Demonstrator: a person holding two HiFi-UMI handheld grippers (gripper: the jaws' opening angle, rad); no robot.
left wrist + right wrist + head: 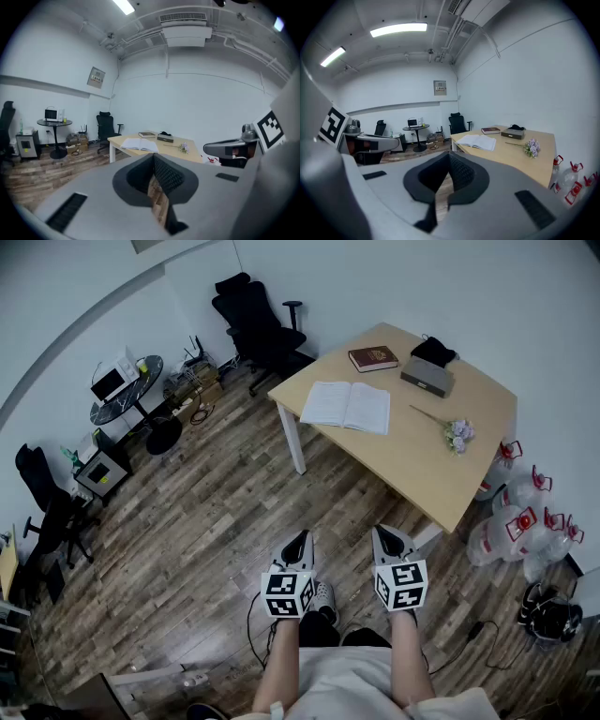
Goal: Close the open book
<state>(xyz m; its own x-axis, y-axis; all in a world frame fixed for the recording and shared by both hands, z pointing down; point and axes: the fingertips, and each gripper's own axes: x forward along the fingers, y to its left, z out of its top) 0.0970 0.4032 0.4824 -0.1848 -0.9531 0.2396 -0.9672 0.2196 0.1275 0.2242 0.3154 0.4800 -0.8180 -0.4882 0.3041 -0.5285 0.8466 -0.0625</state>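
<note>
Wood flooring (206,512) runs ahead of me to a light wooden table (422,470). The open book (346,407) lies pages up near its left edge, and a closed red book (373,358) sits by the far corner. My left gripper (298,542) and right gripper (386,538) hover well short of the table, jaws pressed together, empty.
</note>
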